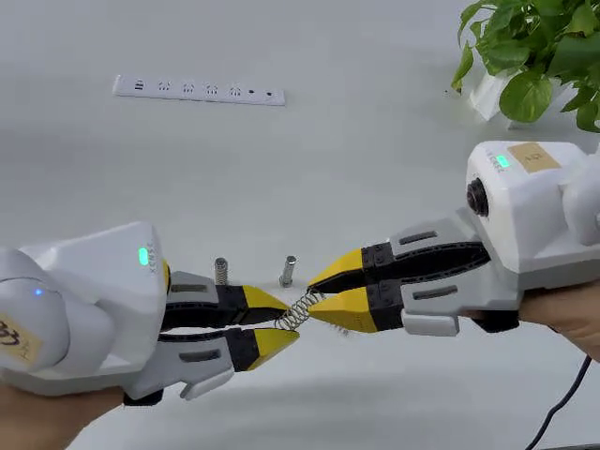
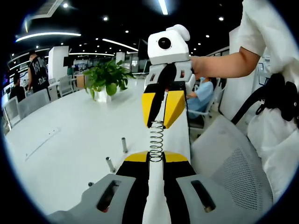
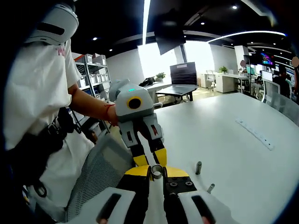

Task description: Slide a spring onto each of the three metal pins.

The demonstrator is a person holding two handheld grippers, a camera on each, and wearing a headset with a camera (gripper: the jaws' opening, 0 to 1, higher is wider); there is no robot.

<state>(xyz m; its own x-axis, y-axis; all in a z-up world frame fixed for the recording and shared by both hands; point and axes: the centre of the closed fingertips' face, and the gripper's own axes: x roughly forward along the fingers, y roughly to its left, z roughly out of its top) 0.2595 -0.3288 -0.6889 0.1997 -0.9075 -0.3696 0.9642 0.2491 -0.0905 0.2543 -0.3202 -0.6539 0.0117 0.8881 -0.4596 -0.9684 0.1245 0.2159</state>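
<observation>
Your left tongs [image 1: 287, 321] and right tongs [image 1: 315, 300] each pinch one end of the spring [image 1: 298, 311], which spans between them above the counter [image 1: 375, 178]. Behind it stand two pins: the left pin [image 1: 221, 272] looks coil-wrapped but blurry, and the right pin [image 1: 288, 271] is bare.

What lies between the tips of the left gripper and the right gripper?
A spring bridges the left gripper and the right gripper, an end in each; the head view shows it.
</observation>
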